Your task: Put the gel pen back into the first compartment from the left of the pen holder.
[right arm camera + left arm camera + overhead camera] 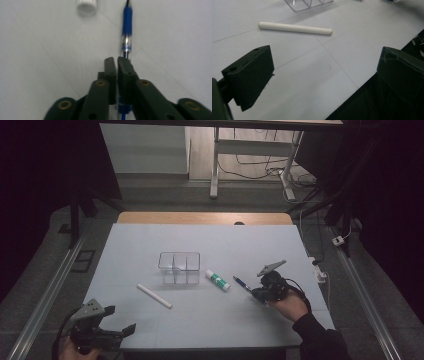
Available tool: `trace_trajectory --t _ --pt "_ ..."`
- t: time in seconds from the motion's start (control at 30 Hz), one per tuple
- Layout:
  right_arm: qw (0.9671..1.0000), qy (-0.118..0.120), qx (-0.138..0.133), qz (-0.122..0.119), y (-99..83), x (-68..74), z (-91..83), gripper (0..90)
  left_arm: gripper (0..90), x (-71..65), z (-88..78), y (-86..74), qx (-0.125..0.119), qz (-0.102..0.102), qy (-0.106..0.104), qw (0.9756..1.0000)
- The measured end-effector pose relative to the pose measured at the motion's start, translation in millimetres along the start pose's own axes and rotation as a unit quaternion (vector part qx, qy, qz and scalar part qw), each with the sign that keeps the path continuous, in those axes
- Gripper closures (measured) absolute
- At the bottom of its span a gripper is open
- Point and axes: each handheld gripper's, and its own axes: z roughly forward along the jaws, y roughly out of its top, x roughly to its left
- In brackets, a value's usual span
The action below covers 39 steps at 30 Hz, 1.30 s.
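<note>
We see a slim blue pen [127, 27] with a rubbery blue grip, a clear barrel and a chrome band, lying on the matte pale table [210, 320]. In the right gripper view its long axis runs from 6 o'clock to 12 o'clock, tip at 12. In the high view the pen [241, 283] points toward 10 o'clock. The right gripper [117, 62] pinches the pen's rear end between its flat black jaws, which stand almost together. At 9 o'clock from the pen in the high view lies a glue stick [217, 280], a white cylinder with a green label. Farther at 9 o'clock stands a clear plastic organiser [179, 267], and a smooth white rod [295, 28] beyond it. The left gripper [324, 75] hangs at the table's 7 o'clock corner, jaws spread wide with nothing between them.
</note>
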Motion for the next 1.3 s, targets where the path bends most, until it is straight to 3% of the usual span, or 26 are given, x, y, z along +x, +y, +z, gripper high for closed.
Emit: trace_trajectory --t 0.13,0.33,0.37,0.53,0.63,0.9,1.07,1.17,1.23,1.3 --pt "0.9996 -0.015 -0.018 0.017 9.8 -0.8 -2.7 53.8 1.2 -0.1 0.4 0.2 0.001 0.0 0.0 1.0" --pt "0.9985 -0.045 -0.012 0.027 25.5 0.5 9.4 15.2 1.2 0.2 0.5 0.3 0.001 -0.001 0.001 1.0" --pt "0.9981 -0.056 -0.01 0.025 27.8 1.5 11.9 11.5 1.2 0.2 0.5 0.3 0.002 -0.001 0.001 1.0" --pt "0.9981 -0.057 -0.012 0.019 40.2 1.2 22.8 0.3 1.2 0.5 0.5 0.2 0.001 -0.001 0.0 1.0" --pt "0.9973 -0.072 -0.009 0.011 45.2 1.8 29.0 0.0 1.2 0.6 0.5 0.2 0.001 -0.002 -0.001 1.0" --pt "0.9962 -0.082 0.025 0.018 50.9 -9.0 46.5 0.0 1.2 1.0 0.7 0.3 0.002 -0.003 -0.004 1.0" --pt "0.9955 -0.087 0.037 0.01 51.7 -11.7 57.3 1.4 1.3 1.3 0.8 0.3 0.003 -0.004 -0.006 1.0" --pt "0.9948 -0.092 0.042 0.002 52.0 -11.7 60.4 10.9 1.4 1.2 0.8 0.4 0.003 -0.004 -0.006 1.0" --pt "0.9969 -0.069 0.039 0.004 53.0 -13.1 58.0 27.5 1.4 1.4 0.9 0.5 0.004 -0.003 -0.006 1.0" --pt "0.9968 -0.071 0.038 0.0 53.9 -12.3 55.2 39.1 1.5 1.4 1.0 0.5 0.004 -0.002 -0.006 1.0"
